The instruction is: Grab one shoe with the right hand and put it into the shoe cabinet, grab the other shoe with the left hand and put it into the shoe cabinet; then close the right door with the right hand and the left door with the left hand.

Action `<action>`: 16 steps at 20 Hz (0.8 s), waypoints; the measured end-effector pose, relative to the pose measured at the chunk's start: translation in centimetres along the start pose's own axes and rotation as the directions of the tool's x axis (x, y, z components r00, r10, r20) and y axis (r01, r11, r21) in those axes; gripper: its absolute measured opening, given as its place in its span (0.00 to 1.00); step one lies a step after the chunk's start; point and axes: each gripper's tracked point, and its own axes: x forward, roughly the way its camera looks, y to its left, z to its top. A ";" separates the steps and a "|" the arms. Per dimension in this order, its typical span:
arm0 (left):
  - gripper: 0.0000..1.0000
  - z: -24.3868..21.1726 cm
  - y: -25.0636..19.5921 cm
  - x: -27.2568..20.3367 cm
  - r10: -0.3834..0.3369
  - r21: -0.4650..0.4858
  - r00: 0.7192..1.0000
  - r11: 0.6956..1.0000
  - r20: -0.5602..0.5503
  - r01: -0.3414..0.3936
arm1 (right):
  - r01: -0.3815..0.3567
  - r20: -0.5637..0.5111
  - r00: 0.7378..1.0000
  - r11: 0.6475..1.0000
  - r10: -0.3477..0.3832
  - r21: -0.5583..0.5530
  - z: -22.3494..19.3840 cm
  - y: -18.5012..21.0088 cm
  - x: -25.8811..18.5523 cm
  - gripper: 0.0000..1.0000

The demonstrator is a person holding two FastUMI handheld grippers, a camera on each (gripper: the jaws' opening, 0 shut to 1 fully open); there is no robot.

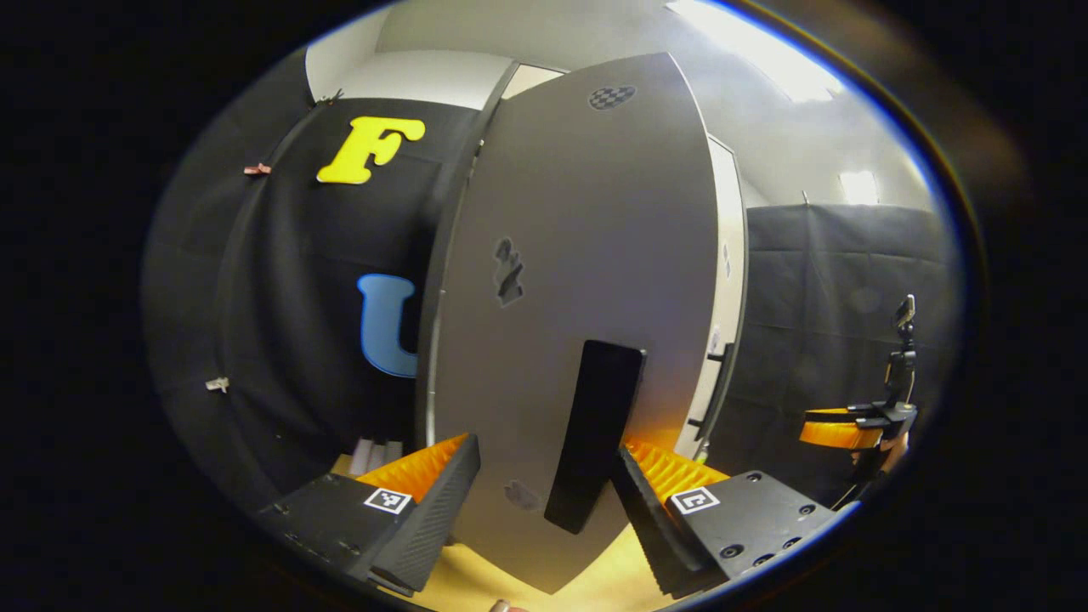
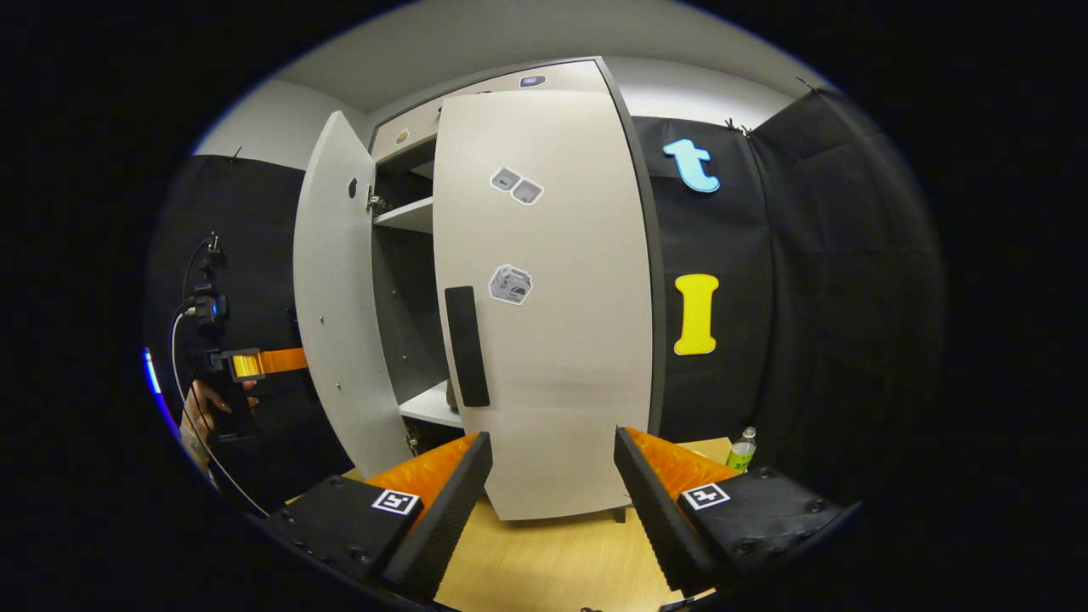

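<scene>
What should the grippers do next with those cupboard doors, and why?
Probably push the pale grey left door shut with the left gripper. In the right gripper view the pale grey right door looks nearly closed, while the left one stands wide open, showing shelves. In the left gripper view the open left gripper faces that door's black handle.

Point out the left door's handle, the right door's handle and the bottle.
left door's handle (image 1: 595,433), left gripper view, middle of the dark vertical bar.
right door's handle (image 2: 467,346), right gripper view, middle of the dark vertical bar.
bottle (image 2: 742,451), right gripper view, its body beside the cabinet's foot.
</scene>
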 end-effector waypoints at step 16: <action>0.94 -1.5 -3.5 -2.6 0.024 0.061 0.999 0.998 -0.027 -0.022 | -0.042 0.009 0.999 0.999 0.042 0.011 -0.2 -0.4 -2.2 0.98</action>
